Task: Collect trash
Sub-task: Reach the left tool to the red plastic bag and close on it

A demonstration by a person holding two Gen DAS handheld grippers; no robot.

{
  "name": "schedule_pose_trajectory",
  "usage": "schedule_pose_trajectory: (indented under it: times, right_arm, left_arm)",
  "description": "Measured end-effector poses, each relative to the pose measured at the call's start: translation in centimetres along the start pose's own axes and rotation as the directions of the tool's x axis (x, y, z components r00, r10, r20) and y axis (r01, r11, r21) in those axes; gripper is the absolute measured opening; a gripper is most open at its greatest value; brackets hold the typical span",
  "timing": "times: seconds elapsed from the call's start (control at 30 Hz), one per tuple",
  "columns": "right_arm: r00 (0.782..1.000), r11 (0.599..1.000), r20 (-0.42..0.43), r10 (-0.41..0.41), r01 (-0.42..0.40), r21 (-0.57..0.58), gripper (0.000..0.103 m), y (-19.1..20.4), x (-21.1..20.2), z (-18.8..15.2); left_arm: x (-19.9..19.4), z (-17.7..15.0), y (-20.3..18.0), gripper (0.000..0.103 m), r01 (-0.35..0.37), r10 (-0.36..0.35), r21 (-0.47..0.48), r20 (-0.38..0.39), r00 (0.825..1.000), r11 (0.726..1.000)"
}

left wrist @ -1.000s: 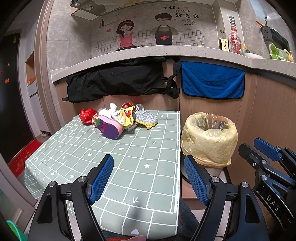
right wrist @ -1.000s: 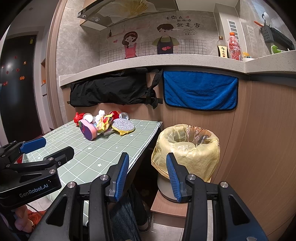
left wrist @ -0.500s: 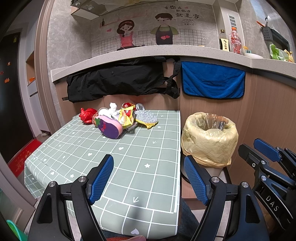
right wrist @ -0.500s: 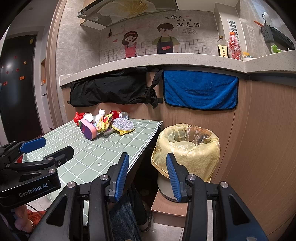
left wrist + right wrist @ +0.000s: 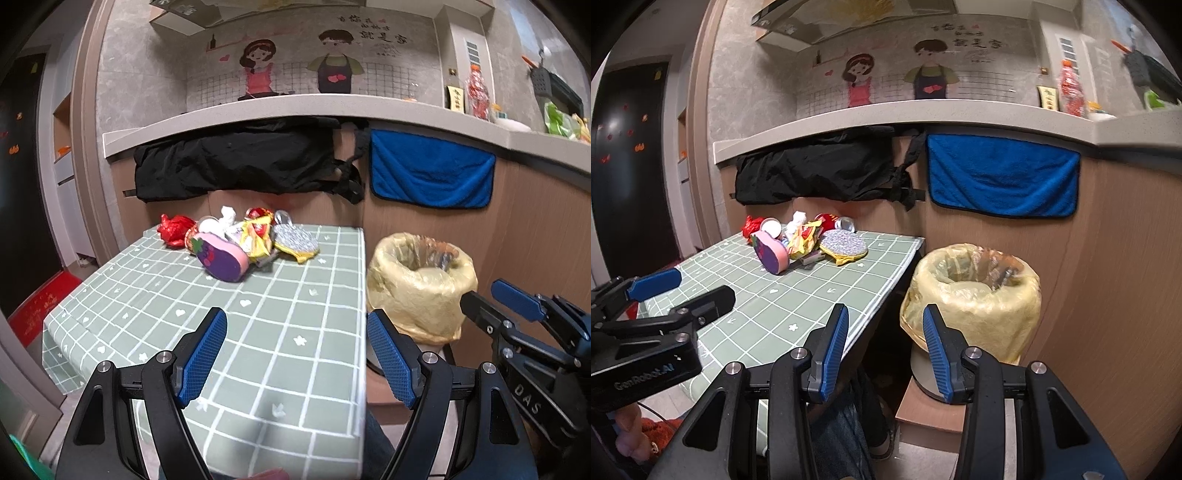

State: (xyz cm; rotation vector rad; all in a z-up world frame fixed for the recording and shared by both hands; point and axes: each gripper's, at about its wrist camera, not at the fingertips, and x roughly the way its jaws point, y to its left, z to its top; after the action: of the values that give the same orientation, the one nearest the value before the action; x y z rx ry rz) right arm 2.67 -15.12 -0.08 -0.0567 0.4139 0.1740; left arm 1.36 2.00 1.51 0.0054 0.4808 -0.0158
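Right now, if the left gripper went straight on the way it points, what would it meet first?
Probably the green checked tablecloth: the left gripper, jaws open and empty, tilts down toward bare cloth short of the trash pile.

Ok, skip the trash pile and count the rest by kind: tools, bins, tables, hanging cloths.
Tools: 2 (left tool, right tool)
Bin: 1
Table: 1
Hanging cloths: 2 (black cloth, blue cloth)
Total: 6
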Motion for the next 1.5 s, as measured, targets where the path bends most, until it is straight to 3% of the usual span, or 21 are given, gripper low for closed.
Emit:
schedule_pose_trajectory:
  times: [0.23,0.47,0.67,0.77,0.93,1.1,1.17,1.27,1.5]
  right_arm:
    - [0.997,0.997,0.03,0.074,-0.073,-0.039,0.04,2.3,3.9,5.9]
    - [0.988,0.99,0.066,0.14,-0.137,-0.043,0.04,4.8,9.1,13.3]
    - [0.985,0.986,0.045,0.165,-0.163,-0.04,0.04,7.3,14.6,17.6]
    - [0.984,0.983,0.024,0.178,-0.176,-0.049,0.04,8.3,17.2,19.0]
    - [0.984,0.982,0.009,0.176,-0.175,-0.07,0.04,9.2,20.4,19.8]
    - [0.984,0.981,-0.049,0.174,-0.177,-0.083,0.04,9.1,24.0,18.8]
    - [0.98,0.979,-0.085,0.182,-0.189,-0.08,0.04,9.1,25.7,18.1]
    - [0.973,0.975,-0.119,0.197,-0.207,-0.079,0.04,9.2,27.3,17.4]
    - [0.957,0.963,-0.178,0.228,-0.249,-0.107,0.04,10.0,28.9,16.0]
  left_arm:
    - [3.1,3.4,5.9,0.078,-0.041,0.041,-0.012,0.011,0.999,0.999]
    - [7.5,8.5,16.9,0.078,-0.105,0.107,-0.118,0.014,0.994,0.987]
    - [13.0,11.1,24.2,0.073,-0.099,0.086,-0.205,-0.07,0.994,0.974]
    - [16.9,12.6,27.6,0.072,-0.035,0.007,-0.274,-0.103,0.995,0.961]
    - [24.8,13.6,31.3,0.072,0.005,-0.044,-0.316,-0.117,0.992,0.949]
    - [33.6,13.2,33.8,0.071,-0.004,-0.058,-0.348,-0.168,0.984,0.938]
    - [36.5,13.0,34.0,0.07,-0.035,-0.033,-0.33,-0.199,0.979,0.943]
    - [39.6,12.8,34.1,0.067,-0.09,0.018,-0.303,-0.232,0.972,0.949]
    - [41.7,12.2,34.2,0.053,-0.072,-0.035,-0.377,-0.27,0.962,0.923]
